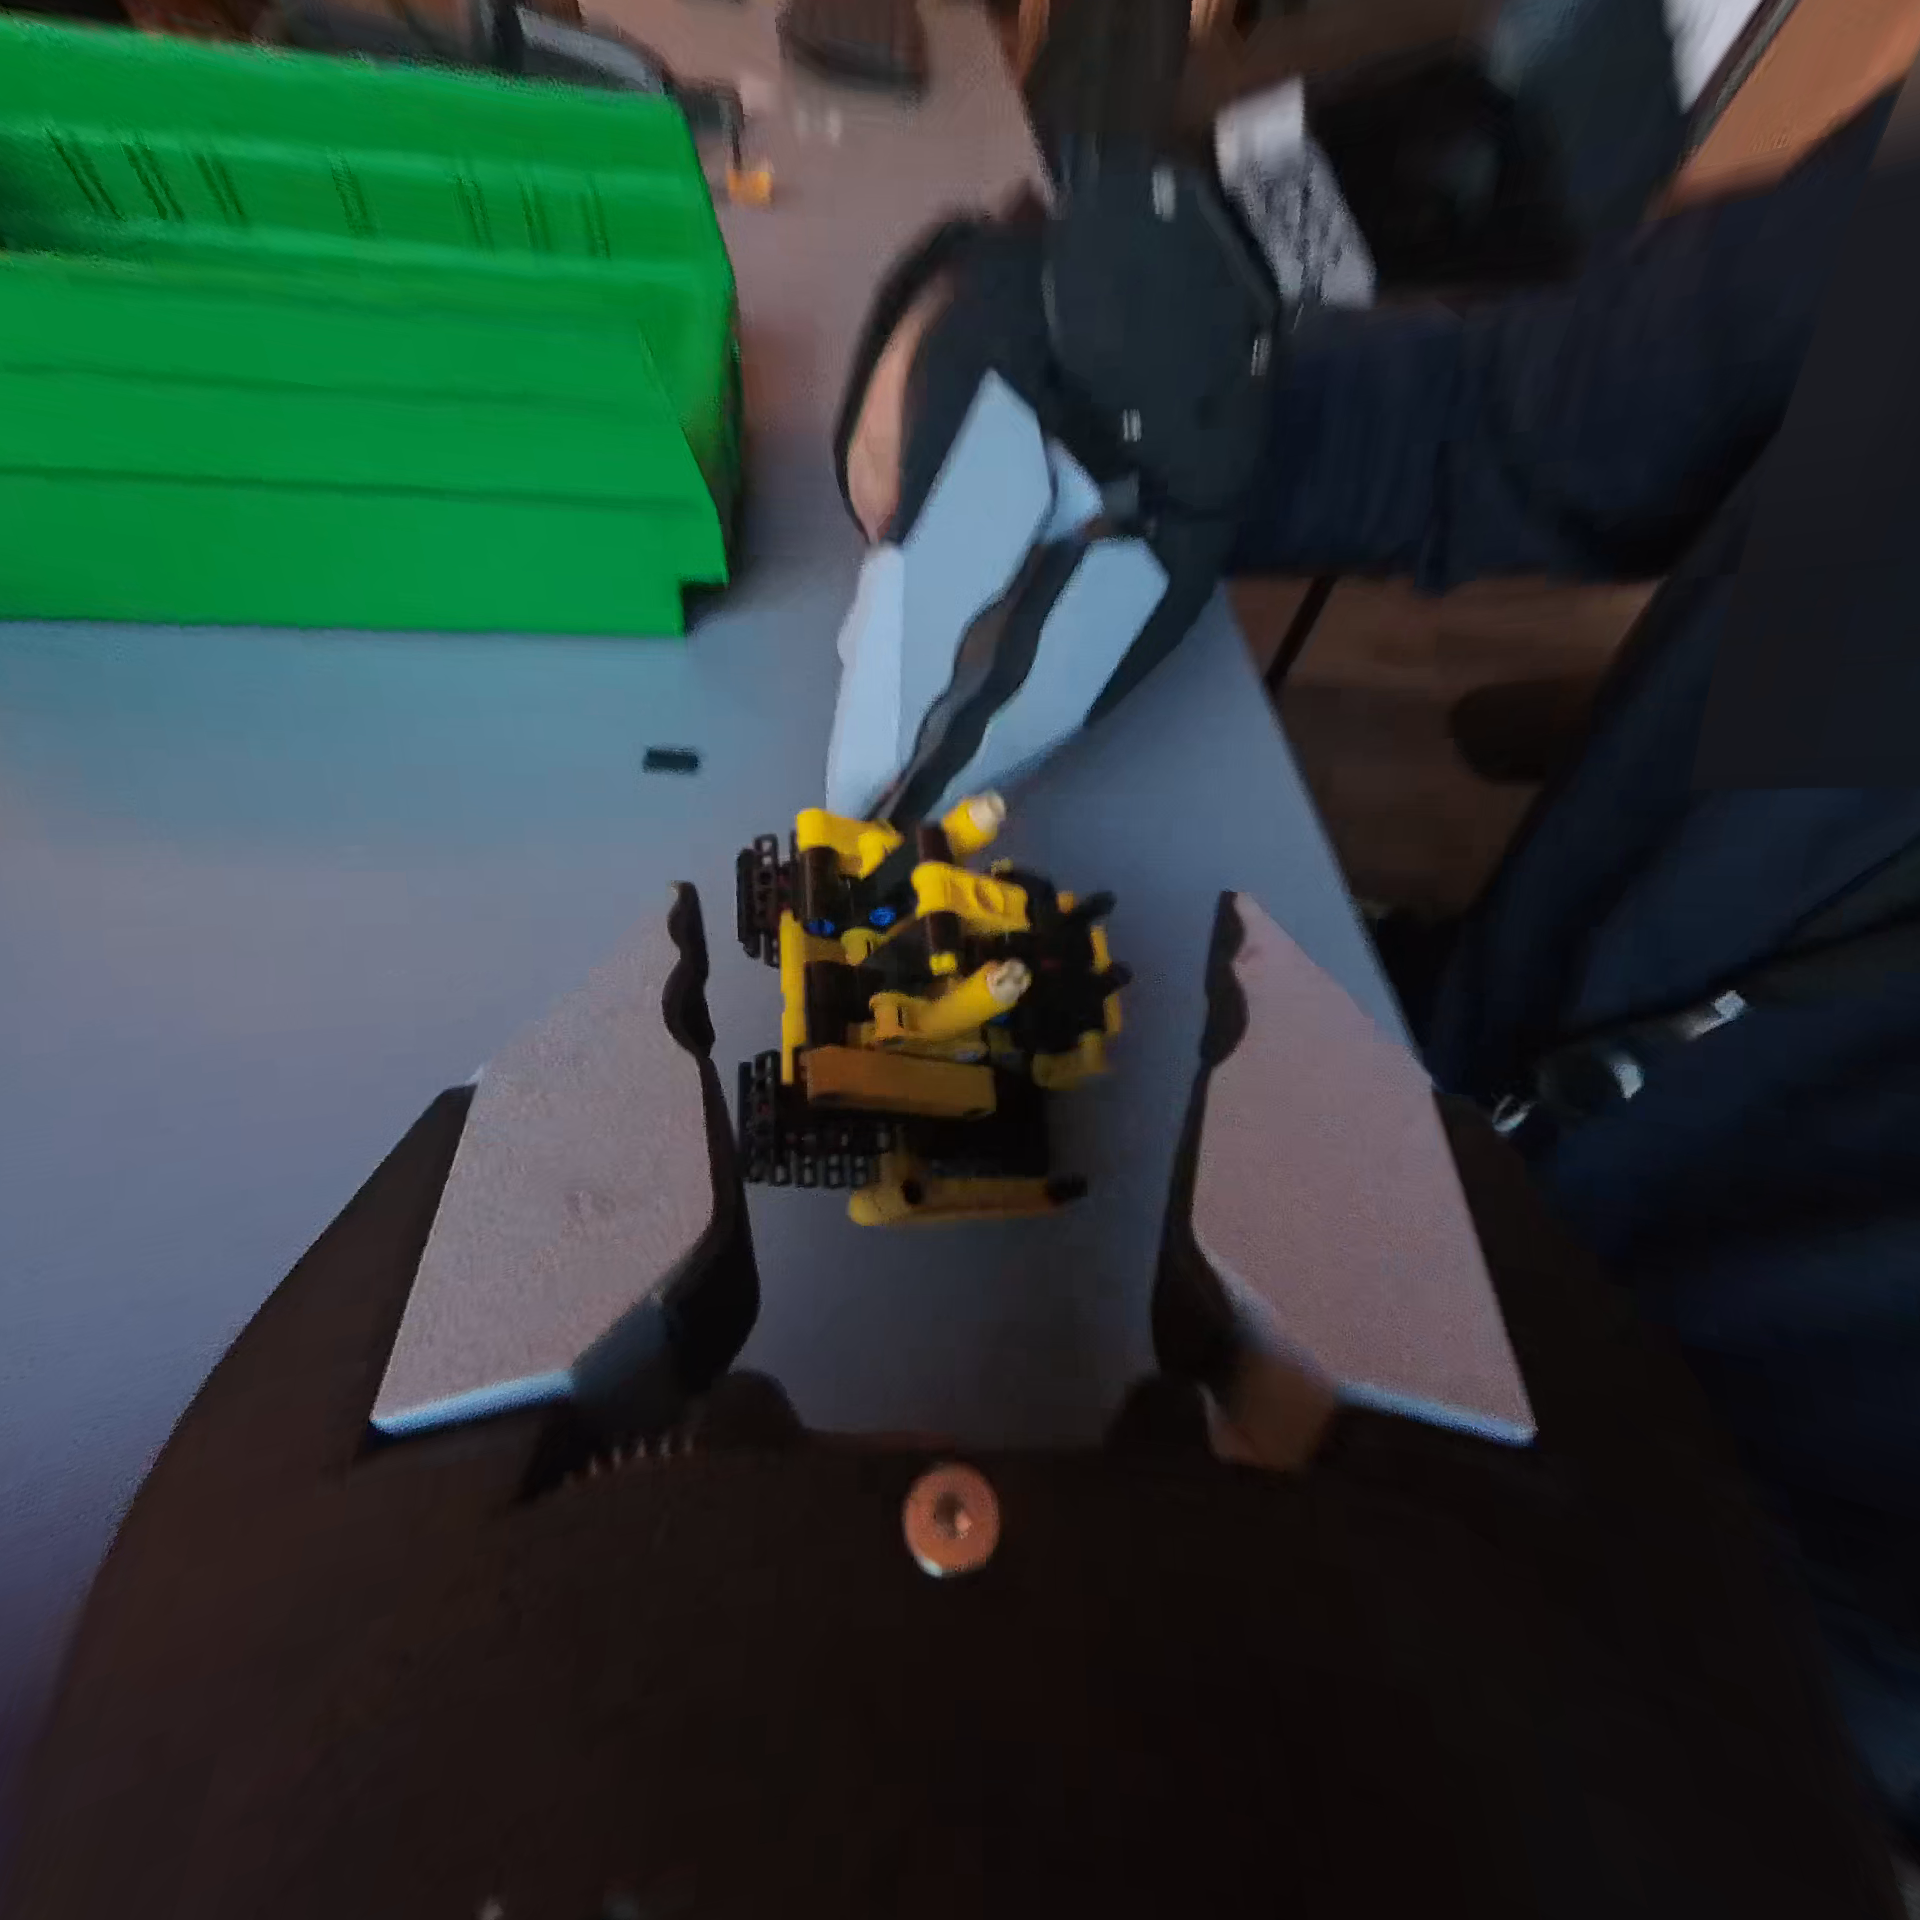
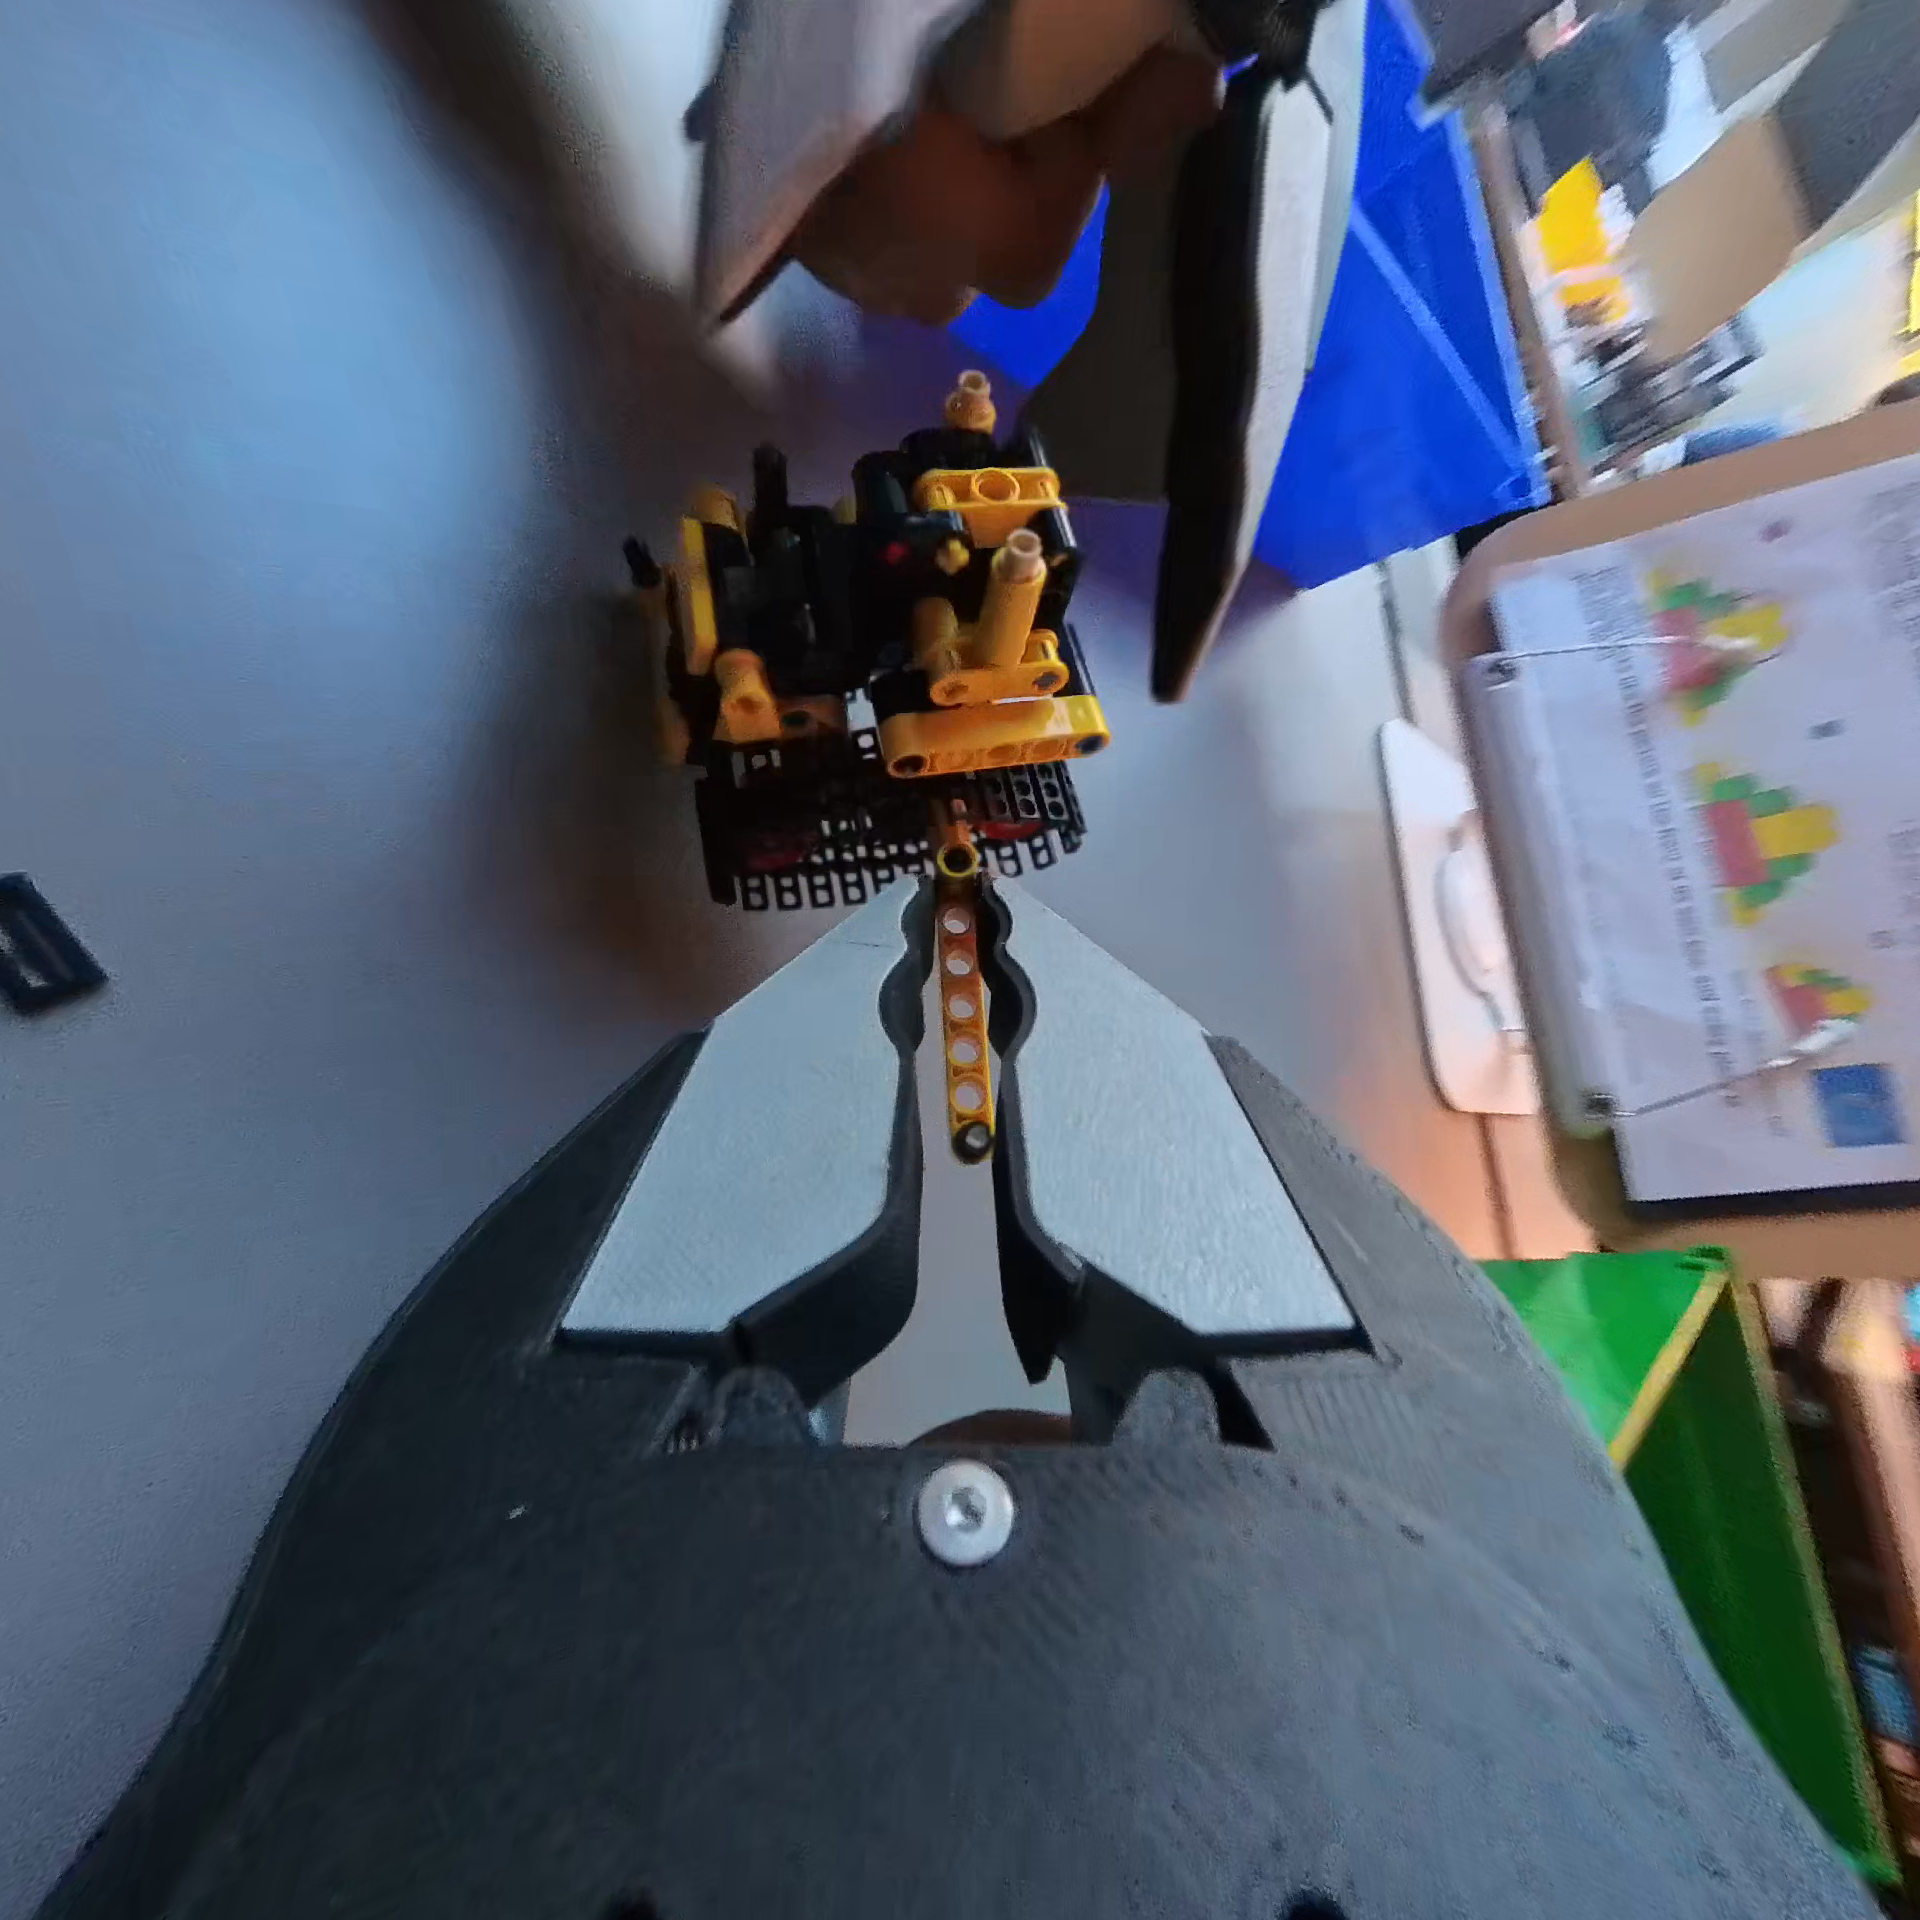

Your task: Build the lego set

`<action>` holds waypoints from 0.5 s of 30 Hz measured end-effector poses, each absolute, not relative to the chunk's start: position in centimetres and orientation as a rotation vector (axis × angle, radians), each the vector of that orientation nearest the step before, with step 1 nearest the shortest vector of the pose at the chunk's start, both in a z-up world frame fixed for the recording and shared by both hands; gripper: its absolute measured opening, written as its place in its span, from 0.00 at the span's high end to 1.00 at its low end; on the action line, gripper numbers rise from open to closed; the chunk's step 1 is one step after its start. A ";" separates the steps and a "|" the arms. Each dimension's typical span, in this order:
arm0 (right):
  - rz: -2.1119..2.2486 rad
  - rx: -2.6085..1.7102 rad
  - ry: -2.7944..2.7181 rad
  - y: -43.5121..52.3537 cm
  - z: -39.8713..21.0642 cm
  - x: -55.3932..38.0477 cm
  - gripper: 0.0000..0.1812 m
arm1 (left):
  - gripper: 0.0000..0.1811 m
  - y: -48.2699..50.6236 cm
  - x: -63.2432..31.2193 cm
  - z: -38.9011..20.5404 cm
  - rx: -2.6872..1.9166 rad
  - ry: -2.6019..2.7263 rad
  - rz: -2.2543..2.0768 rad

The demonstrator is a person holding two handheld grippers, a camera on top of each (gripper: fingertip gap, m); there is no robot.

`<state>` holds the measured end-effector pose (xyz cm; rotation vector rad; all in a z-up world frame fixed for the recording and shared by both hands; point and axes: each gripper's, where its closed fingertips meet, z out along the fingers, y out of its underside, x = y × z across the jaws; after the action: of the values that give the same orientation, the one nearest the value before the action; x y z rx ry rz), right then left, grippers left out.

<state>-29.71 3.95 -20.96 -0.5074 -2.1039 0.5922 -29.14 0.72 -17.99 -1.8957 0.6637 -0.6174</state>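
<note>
A yellow and black lego model (image 1: 925, 1008) with black tracks stands on the grey table (image 1: 312, 935). My left gripper (image 1: 956, 914) is open, its fingers on either side of the model's near end, not touching it. My right gripper (image 2: 961, 894) is shut on a long yellow beam (image 2: 963, 1023) with a row of holes. The beam's far end touches the model (image 2: 883, 644) at its track side. In the left wrist view the right gripper (image 1: 904, 800) comes in from behind, its tips at the model's far end.
Green bins (image 1: 343, 364) stand at the back left. A small black piece (image 1: 670, 761) lies on the table behind the model, also in the right wrist view (image 2: 42, 945). A blue bin (image 2: 1392, 343), an instruction sheet (image 2: 1745, 831) and a green box (image 2: 1683, 1455) are to the right. A person's sleeve (image 1: 1507, 416) reaches in. Tip to tip, the grippers are about 5 centimetres apart.
</note>
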 end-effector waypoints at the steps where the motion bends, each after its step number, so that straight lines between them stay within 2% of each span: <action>1: 0.566 -0.477 -2.064 4.1 -20.5 -29.8 0.97 | 0.48 0.9 -29.5 -16.6 -1.846 0.607 -0.673; 3: 0.461 -0.393 -1.975 4.6 -19.4 -29.9 0.98 | 0.48 1.0 -30.0 -14.4 -1.779 0.513 -0.825; 6: 0.282 -0.230 -1.848 4.3 -17.8 -29.7 0.98 | 0.53 2.2 -31.0 -14.0 -1.848 0.407 -0.961; 7: 0.236 -0.181 -1.822 4.1 -17.6 -29.5 0.98 | 0.60 2.9 -31.4 -14.2 -1.880 0.383 -0.955; 11: 0.155 -0.078 -1.769 3.9 -17.7 -29.2 0.98 | 0.64 4.7 -31.5 -14.1 -1.944 0.429 -0.924; 14: 0.129 -0.096 -1.744 4.7 -17.6 -29.3 0.98 | 0.75 4.9 -30.5 -15.2 -2.086 0.559 -0.859; 15: 0.121 -0.099 -1.729 4.9 -17.5 -29.4 0.98 | 0.75 4.7 -30.1 -15.8 -2.138 0.599 -0.827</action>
<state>-29.36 4.89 -17.45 -0.0988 -1.7289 0.1211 -30.10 4.68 -15.77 -2.1377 0.5993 -0.8266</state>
